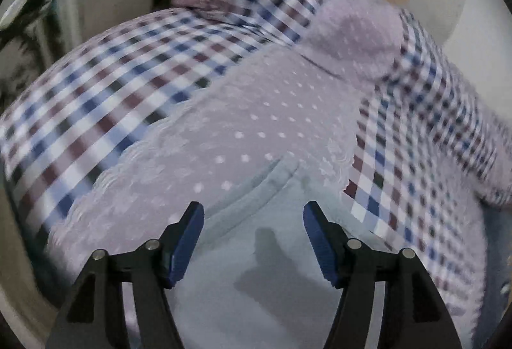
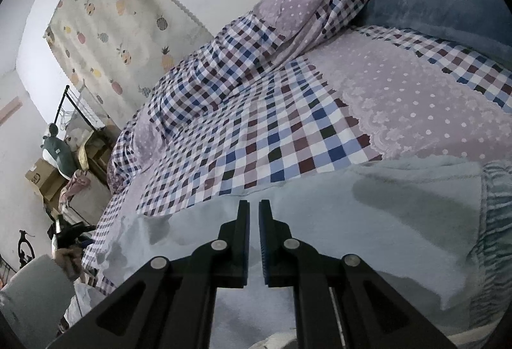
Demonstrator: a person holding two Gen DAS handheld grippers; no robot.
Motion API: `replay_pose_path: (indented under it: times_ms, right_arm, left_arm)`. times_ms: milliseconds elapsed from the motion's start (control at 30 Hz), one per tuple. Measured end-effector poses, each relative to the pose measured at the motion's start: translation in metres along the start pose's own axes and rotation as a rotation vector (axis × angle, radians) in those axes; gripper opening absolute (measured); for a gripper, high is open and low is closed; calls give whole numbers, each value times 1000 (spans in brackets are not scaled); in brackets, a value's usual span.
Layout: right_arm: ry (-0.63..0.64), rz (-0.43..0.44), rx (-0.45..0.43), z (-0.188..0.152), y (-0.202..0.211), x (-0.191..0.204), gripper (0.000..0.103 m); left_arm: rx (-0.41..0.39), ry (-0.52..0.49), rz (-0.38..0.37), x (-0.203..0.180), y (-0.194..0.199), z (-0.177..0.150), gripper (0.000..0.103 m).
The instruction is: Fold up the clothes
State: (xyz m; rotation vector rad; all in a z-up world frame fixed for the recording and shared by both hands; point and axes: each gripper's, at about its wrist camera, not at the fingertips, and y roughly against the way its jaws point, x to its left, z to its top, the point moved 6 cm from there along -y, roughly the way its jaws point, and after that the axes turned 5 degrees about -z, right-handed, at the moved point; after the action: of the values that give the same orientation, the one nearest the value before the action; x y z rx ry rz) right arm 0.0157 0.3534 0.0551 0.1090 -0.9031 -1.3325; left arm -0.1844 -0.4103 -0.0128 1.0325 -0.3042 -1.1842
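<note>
We hold the left tongs [image 1: 253,214] with their blue-padded fingers [image 1: 188,240] wide apart above a pale grey-blue garment [image 1: 256,269] that lies on the bed [image 1: 105,112], and nothing sits between the pads. The left wrist view is blurred, but we can still make out a curved seam or edge on the garment just ahead of the fingertips and the shadow of the tongs falling on the cloth between them. The garment lies at the near edge of the bed, on a checked cover [image 2: 256,131] in blue, maroon and white squares with a lilac dotted panel [image 2: 416,93] trimmed in lace. Our right tongs [image 2: 254,205] are drawn nearly together, with only a narrow slit left between the fingers; we cannot tell whether any cloth is pinched there, since they hang over the garment's far edge where it meets the checks. In the right wrist view the garment [image 2: 368,221] spreads wide across the near side of the bed, with a striped piece of cloth [image 2: 492,221] touching it toward the bed's right side. A bunched duvet [image 2: 224,67] in the same checks runs along the far edge beside the wall, and a blue pillow [image 2: 448,6] rests at the head end. A pineapple-print curtain [image 2: 112,22] hangs on the wall beyond the bed.
</note>
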Motion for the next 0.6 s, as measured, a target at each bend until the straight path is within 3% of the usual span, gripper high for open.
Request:
replay_pose_path:
  times_ms: [167,267,400,467,600]
  right_arm:
    - [23,-20,3,5,7,-3,9]
    - [42,-40,1,10,14,-5,17]
    - [111,-164,-37,40,50,-19,48]
    - [139,-248,-37,60,66,-34,48]
    - [159,-340,53,99,81,-66,56]
  left_arm:
    - [39,-62,34,-14,-46,16,69]
    - [79,-69,26,-18,-71,13,69]
    - [73,-145,68,-32,-93,12,69]
    - [64,-170,87,-37,-97,14,65]
    - [56,-196,91,-43,-97,14,41]
